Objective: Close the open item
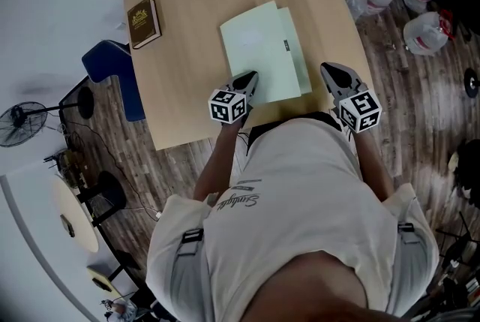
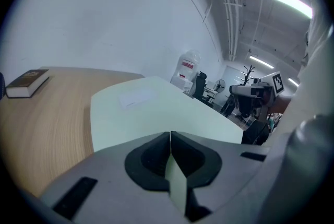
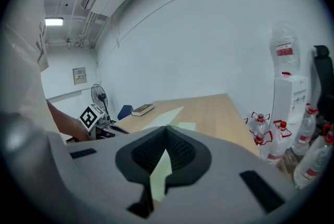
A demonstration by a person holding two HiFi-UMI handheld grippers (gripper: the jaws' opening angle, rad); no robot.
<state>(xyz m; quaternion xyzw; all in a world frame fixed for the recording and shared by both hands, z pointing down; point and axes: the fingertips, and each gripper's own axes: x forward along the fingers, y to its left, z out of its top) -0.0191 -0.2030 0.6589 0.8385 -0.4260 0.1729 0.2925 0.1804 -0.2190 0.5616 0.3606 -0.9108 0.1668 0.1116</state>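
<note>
Head view: the pale green folder (image 1: 259,50) lies by the table's (image 1: 172,65) near edge, cover askew. The left gripper (image 1: 245,82) is at its near-left corner and the right gripper (image 1: 334,76) beside its right edge.

Left gripper view: jaws pressed together, empty.

Right gripper view: the same.

The folder is likely light, floppy and slick; pinch the cover's free edge.

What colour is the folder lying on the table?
The folder is a plain pale green, with no pattern; the head view shows it best.
</note>
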